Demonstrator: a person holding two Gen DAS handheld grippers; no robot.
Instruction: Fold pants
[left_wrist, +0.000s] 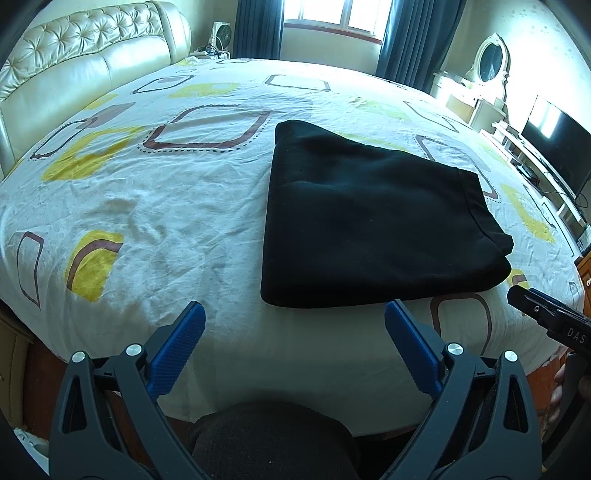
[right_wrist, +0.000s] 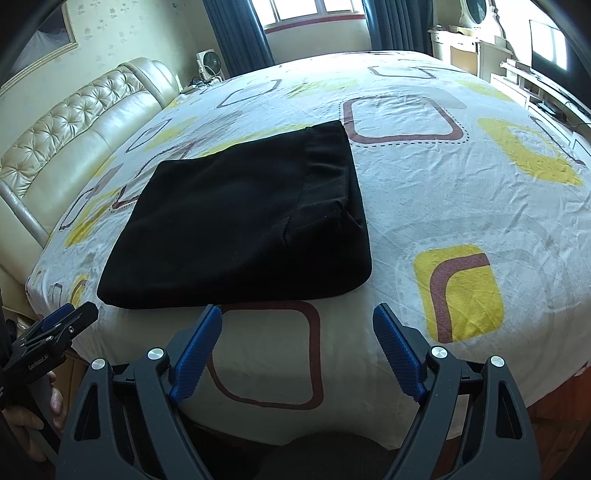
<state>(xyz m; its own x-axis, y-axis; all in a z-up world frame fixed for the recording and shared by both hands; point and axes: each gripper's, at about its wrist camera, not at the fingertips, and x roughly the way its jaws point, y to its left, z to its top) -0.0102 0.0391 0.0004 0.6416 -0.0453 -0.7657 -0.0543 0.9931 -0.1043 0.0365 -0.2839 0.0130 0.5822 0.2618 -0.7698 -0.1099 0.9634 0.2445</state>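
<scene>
Black pants on the patterned bed sheet, already a compact rectangle, near edge just past the fingertips of both grippers. Waistband layers stacked at one end, slightly bulged there. Judged near done: only a check and a light tidy left.

For a clean finish: low approach, a pinch at the thick waistband corner rather than the smooth fold, a small tug outward to flatten the bulge, no lifting of the whole stack. Sheet wrinkled and loose, so risk of a pinch on it along with the cloth.

Left gripper: jaws spread wide, nothing between them, above the sheet just short of the near-left corner, aimed forward and slightly down. Right gripper: likewise spread and empty, short of the near-right corner, clear of the cloth.
</scene>
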